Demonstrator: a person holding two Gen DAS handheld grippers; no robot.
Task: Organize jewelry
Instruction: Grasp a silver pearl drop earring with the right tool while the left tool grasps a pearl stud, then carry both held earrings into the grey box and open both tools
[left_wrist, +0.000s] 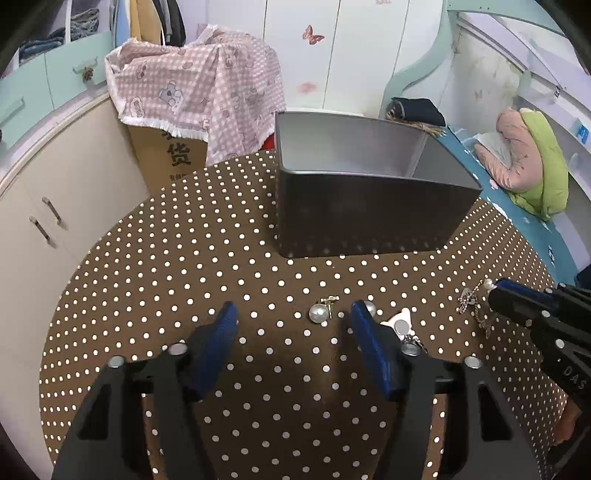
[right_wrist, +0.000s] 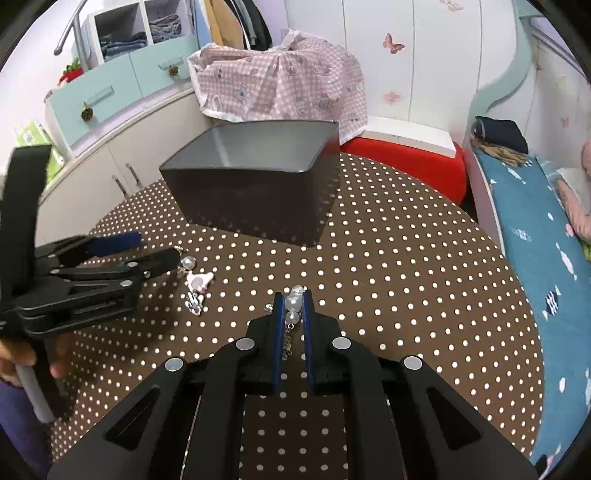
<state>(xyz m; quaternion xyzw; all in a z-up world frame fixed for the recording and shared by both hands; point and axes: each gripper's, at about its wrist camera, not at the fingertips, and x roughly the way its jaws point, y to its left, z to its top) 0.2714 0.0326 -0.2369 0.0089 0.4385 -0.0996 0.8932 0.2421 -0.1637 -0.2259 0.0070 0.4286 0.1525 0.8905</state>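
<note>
Two claws are over the polka-dot bench (left_wrist: 147, 258). Left claw (left_wrist: 291, 317) stands wide open, holding nothing; a pearl earring (left_wrist: 318, 313) lies on the cloth between its fingertips, and a white cat-shaped charm (left_wrist: 400, 320) sits just outside its right finger. Right claw (right_wrist: 293, 301) has its fingers drawn narrow around a pearl-and-chain piece (right_wrist: 293, 306), pearls at the tips, chain trailing back between the blades; whether the pads actually pinch it cannot be told. Grey bin (right_wrist: 255, 173) stands ahead of both claws, apparently empty. Judgement: pieces are light, small and slippery; pearls roll, chain droops and snags. Best hold is across the pearl or its post, with gentle pressure.
</note>
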